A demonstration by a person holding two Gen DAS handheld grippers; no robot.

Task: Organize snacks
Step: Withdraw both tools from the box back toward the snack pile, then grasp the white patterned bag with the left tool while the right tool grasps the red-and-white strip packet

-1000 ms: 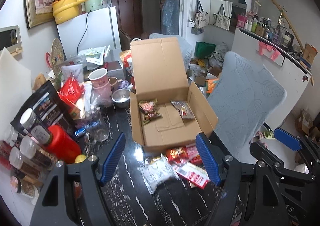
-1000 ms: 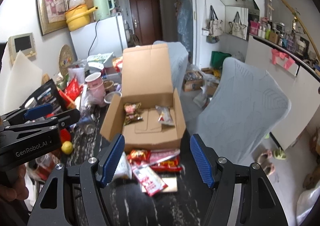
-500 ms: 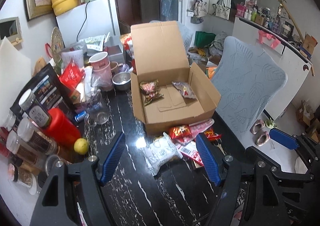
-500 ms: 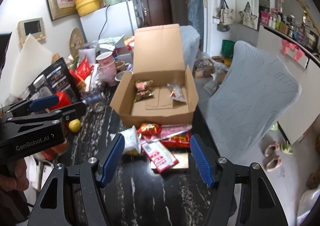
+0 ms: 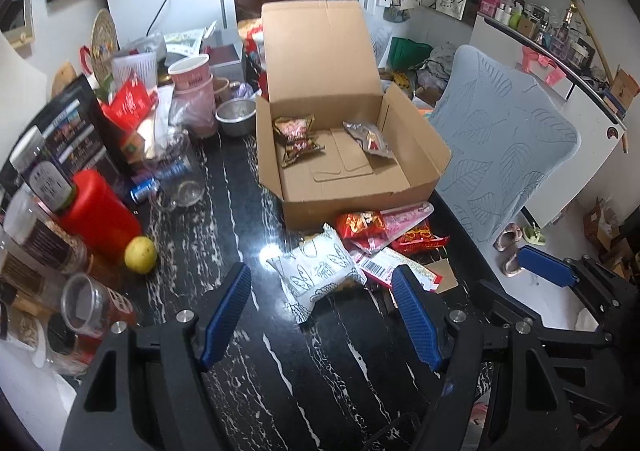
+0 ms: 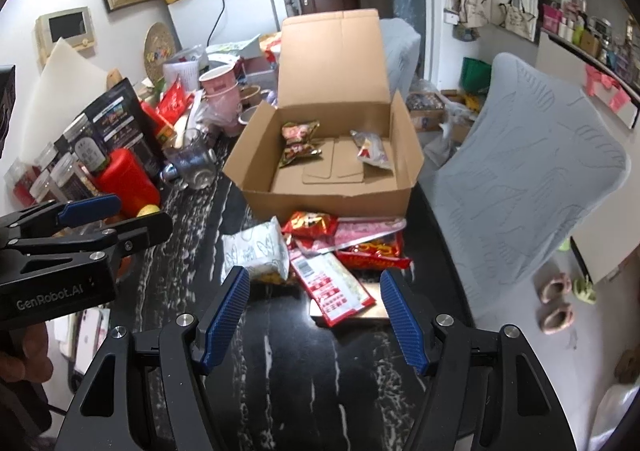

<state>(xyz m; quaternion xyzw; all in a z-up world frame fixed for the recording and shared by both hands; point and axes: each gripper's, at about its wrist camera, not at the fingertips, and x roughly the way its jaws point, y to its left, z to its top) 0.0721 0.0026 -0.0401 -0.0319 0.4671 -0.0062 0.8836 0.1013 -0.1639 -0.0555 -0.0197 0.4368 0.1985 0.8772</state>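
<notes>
Two grippers are seen, both with jaws spread and nothing between them.

Left wrist view: left gripper (image 5: pixel 322 311) is held above the black marbled table (image 5: pixel 248 379), blue pads apart, no contact with anything. White patterned snack bag (image 5: pixel 318 275) lies just ahead, between the two fingers' lines. Red snack packets (image 5: pixel 384 231) are piled ahead and slightly right, touching the white bag and the front wall of the cardboard box (image 5: pixel 352 203). Box is further ahead, lid flap upright; two packets are seen inside: a dark red one (image 5: pixel 296 135) at its left, a silver one (image 5: pixel 370 139) at its right. Lemon (image 5: pixel 140 254) and red container (image 5: pixel 98 215) are off to the left. Right gripper's blue pad (image 5: pixel 546 269) is seen far right.

Right wrist view: right gripper (image 6: pixel 314 315) is likewise spread wide and empty. Red-and-white barcode packet (image 6: pixel 332 287) lies directly ahead between the fingers, white bag (image 6: pixel 260 251) ahead-left, red packets (image 6: pixel 372 249) ahead-right, all against the box (image 6: pixel 328 199) front. Left gripper (image 6: pixel 86 217) is seen at far left, pads apart, held by a hand (image 6: pixel 24 347). Grey chair (image 6: pixel 532 191) stands to the right.
</notes>
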